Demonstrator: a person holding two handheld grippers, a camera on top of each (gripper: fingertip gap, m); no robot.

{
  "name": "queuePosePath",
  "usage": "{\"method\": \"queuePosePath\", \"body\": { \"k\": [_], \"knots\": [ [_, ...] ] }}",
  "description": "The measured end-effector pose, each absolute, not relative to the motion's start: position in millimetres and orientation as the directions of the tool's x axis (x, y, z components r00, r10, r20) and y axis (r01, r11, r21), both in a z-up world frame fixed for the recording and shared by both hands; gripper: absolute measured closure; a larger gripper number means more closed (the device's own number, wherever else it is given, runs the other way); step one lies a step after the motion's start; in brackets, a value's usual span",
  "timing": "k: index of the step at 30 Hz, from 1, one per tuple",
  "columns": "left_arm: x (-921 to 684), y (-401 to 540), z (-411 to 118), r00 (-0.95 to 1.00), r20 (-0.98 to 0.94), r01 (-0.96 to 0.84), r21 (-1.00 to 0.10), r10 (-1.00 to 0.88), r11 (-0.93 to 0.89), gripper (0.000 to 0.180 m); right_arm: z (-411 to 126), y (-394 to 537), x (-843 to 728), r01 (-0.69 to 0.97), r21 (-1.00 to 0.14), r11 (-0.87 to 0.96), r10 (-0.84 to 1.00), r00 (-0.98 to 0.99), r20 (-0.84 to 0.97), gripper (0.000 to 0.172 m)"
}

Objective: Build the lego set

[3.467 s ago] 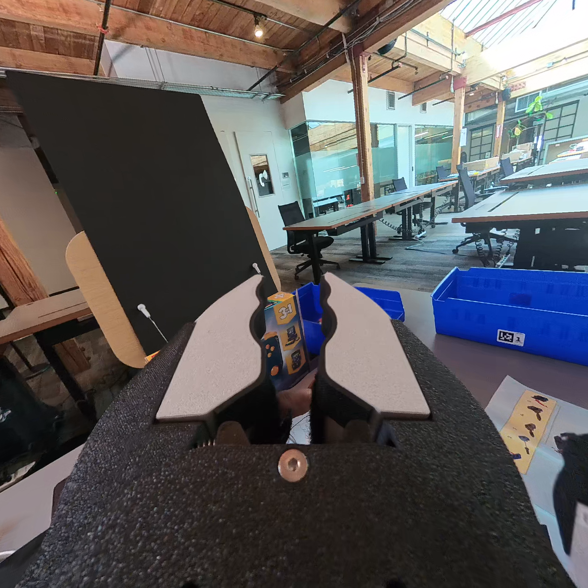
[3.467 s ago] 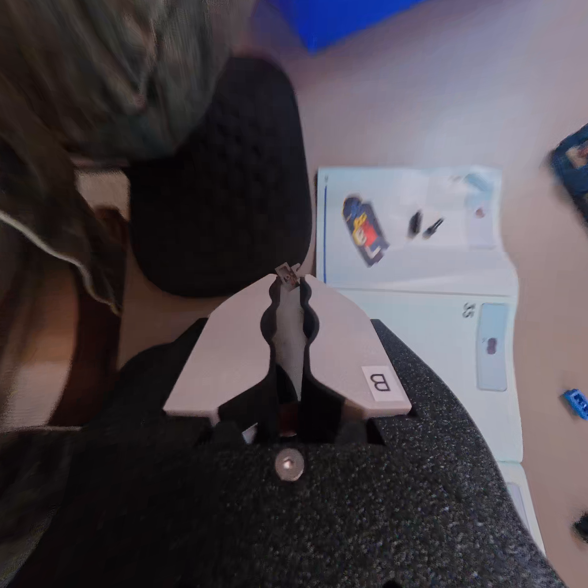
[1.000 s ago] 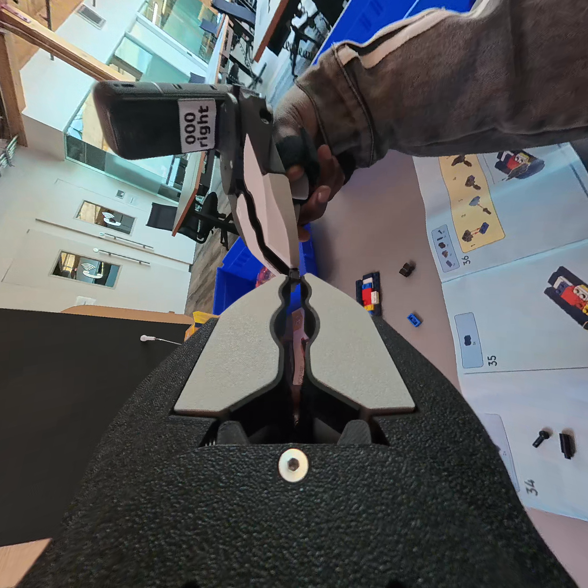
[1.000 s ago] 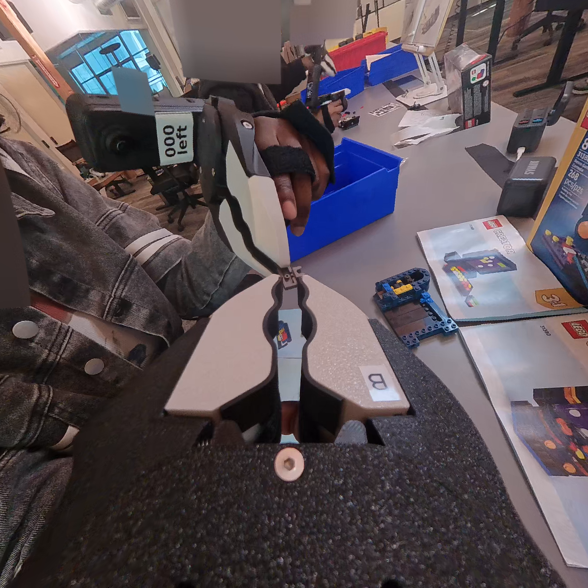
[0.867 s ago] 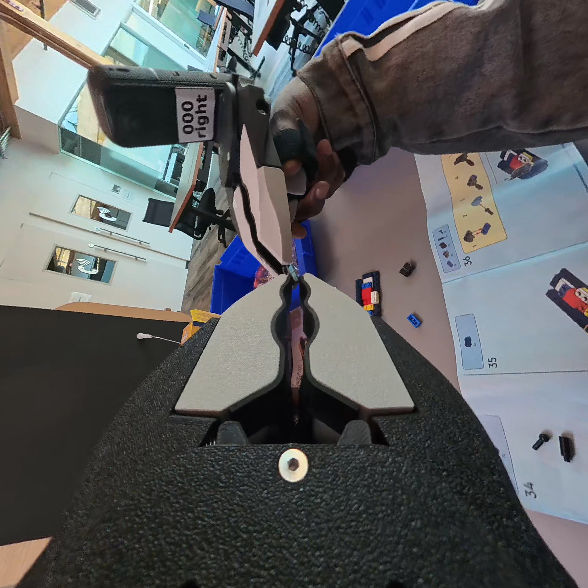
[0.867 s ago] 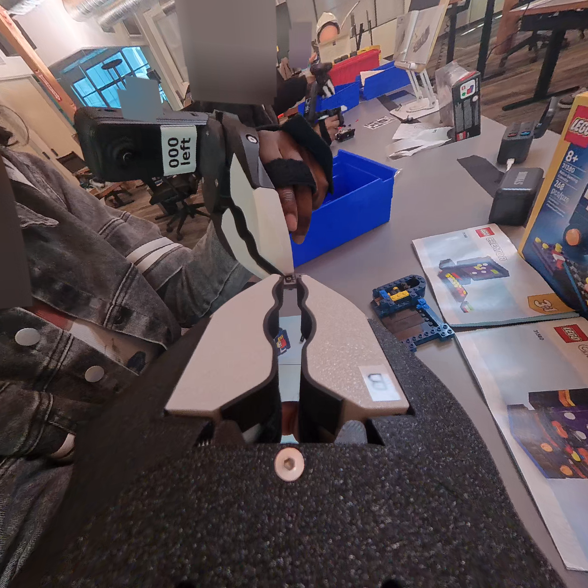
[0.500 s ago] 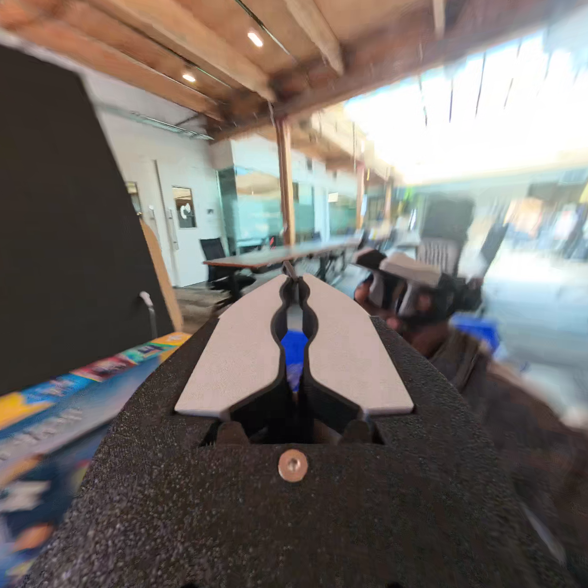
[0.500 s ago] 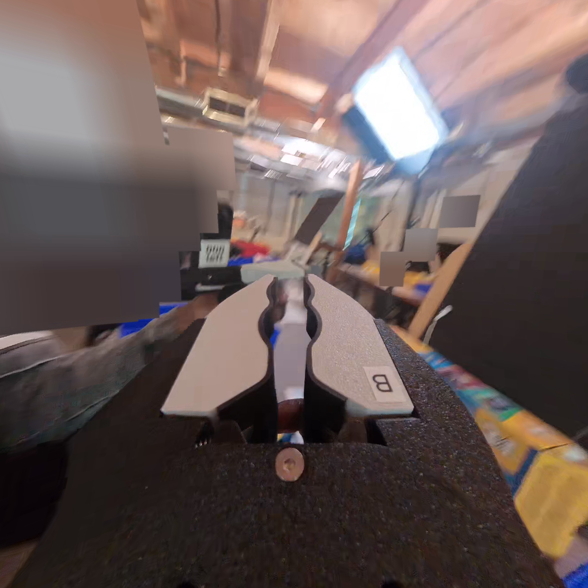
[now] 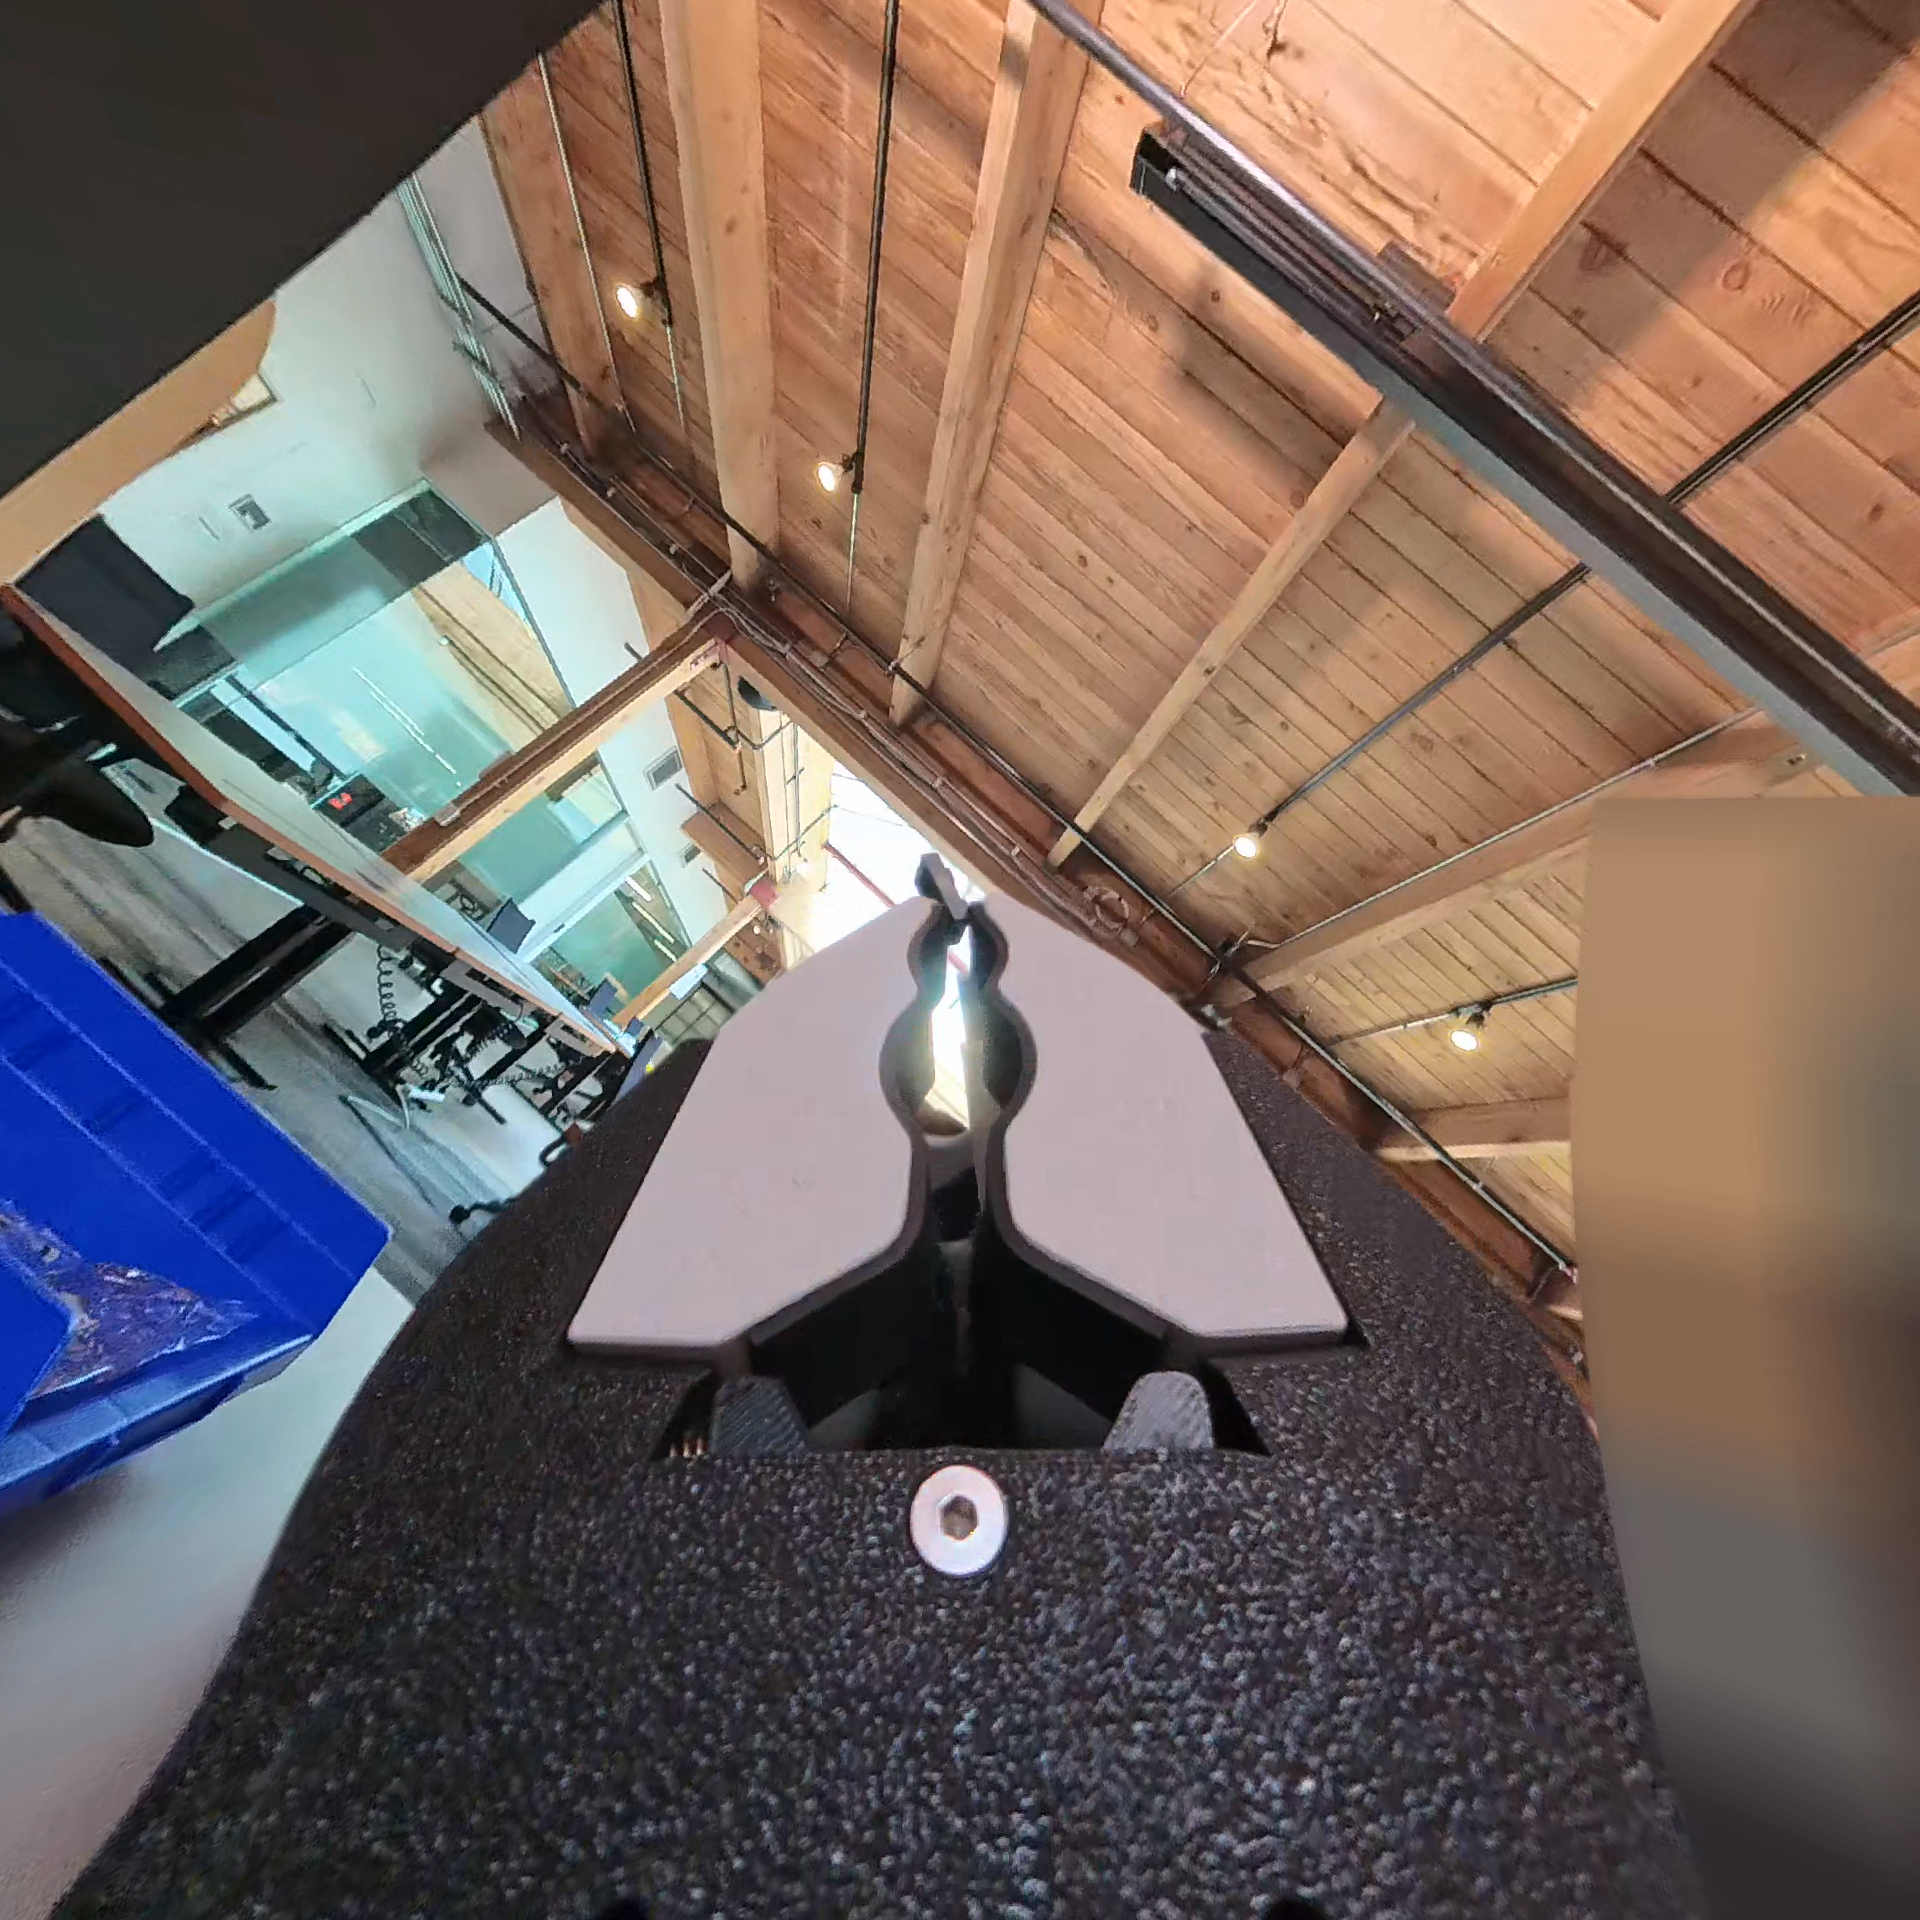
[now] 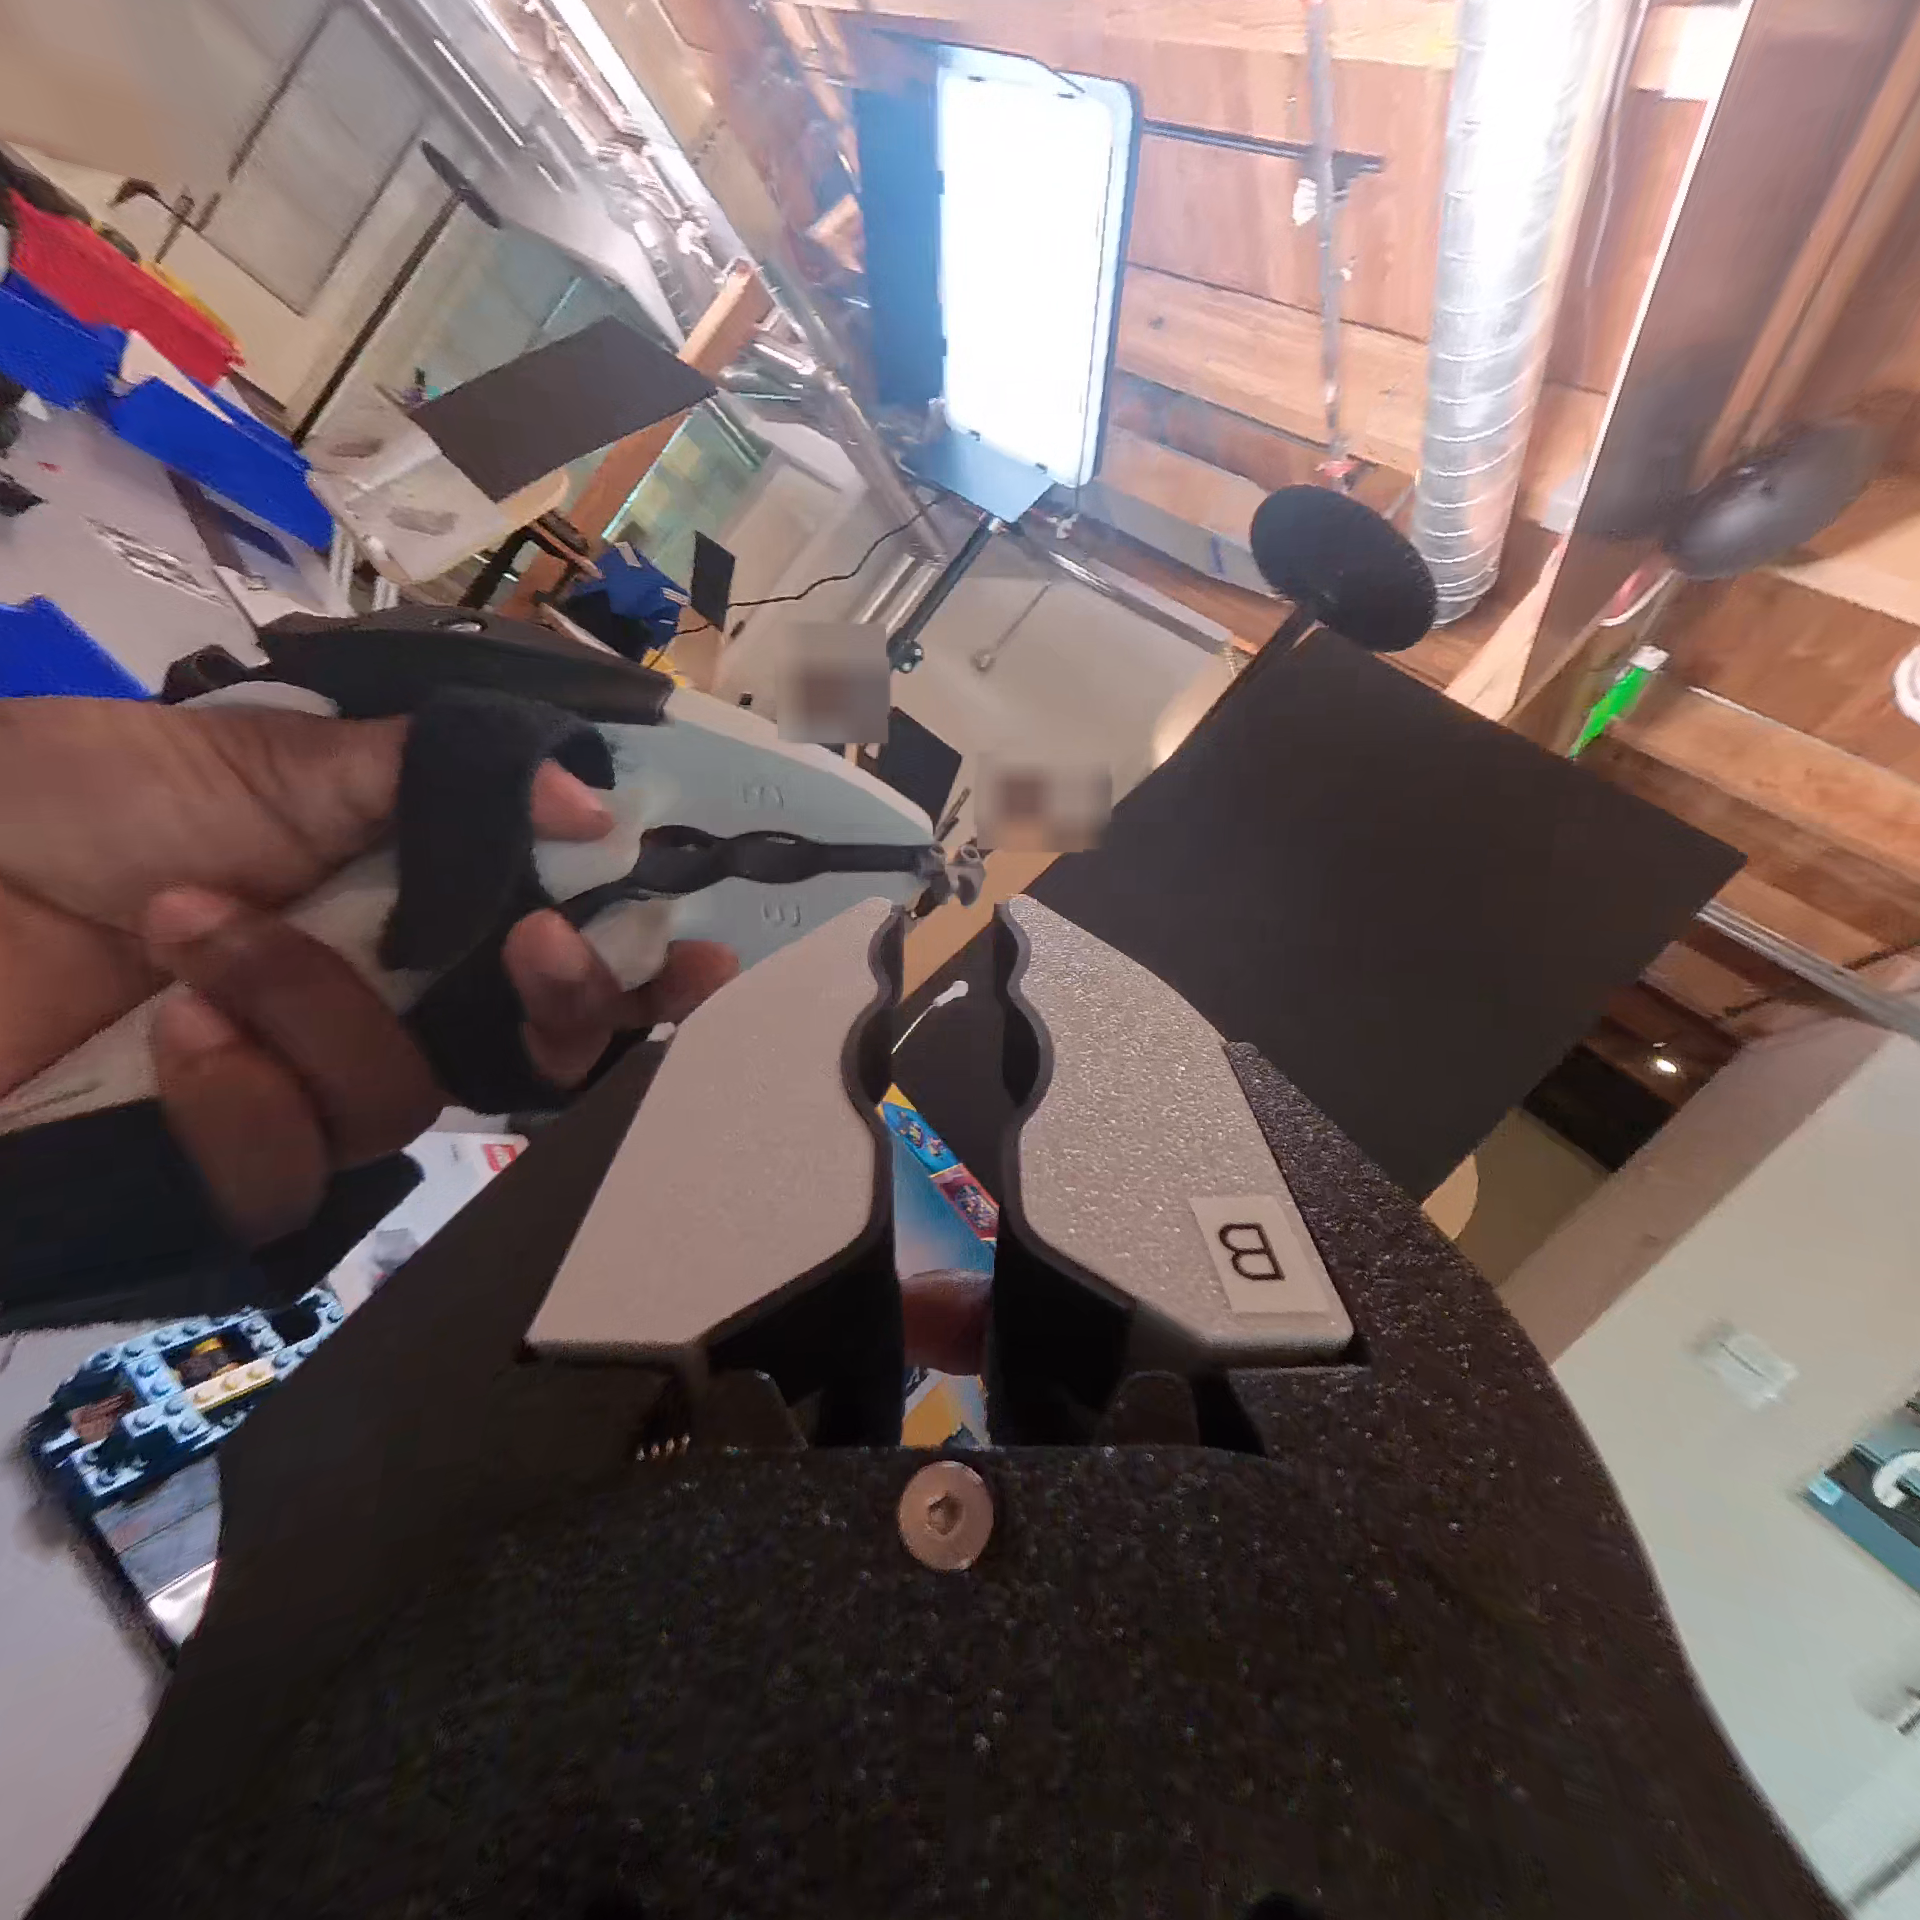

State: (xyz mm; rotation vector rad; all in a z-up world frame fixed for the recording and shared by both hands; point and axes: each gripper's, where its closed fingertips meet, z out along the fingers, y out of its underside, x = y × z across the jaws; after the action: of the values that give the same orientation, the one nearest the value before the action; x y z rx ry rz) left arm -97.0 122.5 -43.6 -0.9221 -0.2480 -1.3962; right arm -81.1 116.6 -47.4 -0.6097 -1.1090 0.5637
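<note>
One small grey piece (image 9: 937, 883) (left gripper (image 9: 952, 914) pinches)

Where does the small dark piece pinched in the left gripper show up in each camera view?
Left wrist view: small dark piece sticks out at its own fingertips, centre frame, against the wooden ceiling.
Right wrist view: it sits at the left gripper tips, just above the open right gripper.
Shared landmark: black board, top-left corner in the left view.

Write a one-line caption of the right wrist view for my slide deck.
Open right gripper beside the left gripper, which is shut on a small grey piece.
</note>
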Motion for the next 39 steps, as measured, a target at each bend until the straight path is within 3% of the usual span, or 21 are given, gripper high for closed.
{"method": "queuePosePath", "body": {
  "k": [4, 11, 17, 23, 27, 30, 33, 35, 39],
  "knots": [
    [-86, 120, -44, 0.179, 0.629, 0.878, -0.449, -0.757, -0.166, 0.177, -53, 120, -88, -0.085, -0.720, 0.688, 0.700, 0.338, 0.629, 0.160],
    [-74, 113, -44, 0.171, 0.592, 0.815, -0.534, -0.788, -0.225, 0.177, -45, 119, -79, -0.208, -0.753, 0.624, 0.772, 0.311, 0.554, 0.160],
    [-70, 111, -45, 0.154, 0.587, 0.797, -0.549, -0.795, -0.251, 0.177, -46, 115, -77, -0.213, -0.743, 0.634, 0.768, 0.287, 0.573, 0.163],
    [-71, 112, -48, 0.202, 0.583, 0.777, -0.584, -0.787, -0.234, 0.177, -49, 117, -78, -0.176, -0.747, 0.641, 0.761, 0.279, 0.586, 0.164],
    [-72, 111, -52, 0.345, 0.512, 0.691, -0.706, -0.787, -0.157, 0.173, -50, 119, -77, -0.150, -0.765, 0.626, 0.771, 0.268, 0.578, 0.164],
    [-81, 113, -68, 0.559, 0.370, 0.495, -0.867, -0.742, -0.059, 0.158, -43, 130, -66, -0.165, -0.791, 0.590, 0.791, 0.316, 0.524, 0.164],
    [-95, 121, -126, 0.784, 0.039, 0.001, -0.998, -0.619, -0.062, 0.153, -43, 142, -54, -0.156, -0.834, 0.529, 0.828, 0.311, 0.467, 0.164],
    [-101, 119, -179, 0.756, -0.160, -0.334, -0.928, -0.635, -0.164, 0.154, -44, 149, -46, -0.134, -0.847, 0.514, 0.833, 0.313, 0.456, 0.164],
    [-71, 108, -254, 0.525, -0.174, -0.595, -0.776, -0.833, -0.212, 0.157, -47, 156, -36, -0.123, -0.855, 0.503, 0.839, 0.307, 0.449, 0.164]
  ]
}}
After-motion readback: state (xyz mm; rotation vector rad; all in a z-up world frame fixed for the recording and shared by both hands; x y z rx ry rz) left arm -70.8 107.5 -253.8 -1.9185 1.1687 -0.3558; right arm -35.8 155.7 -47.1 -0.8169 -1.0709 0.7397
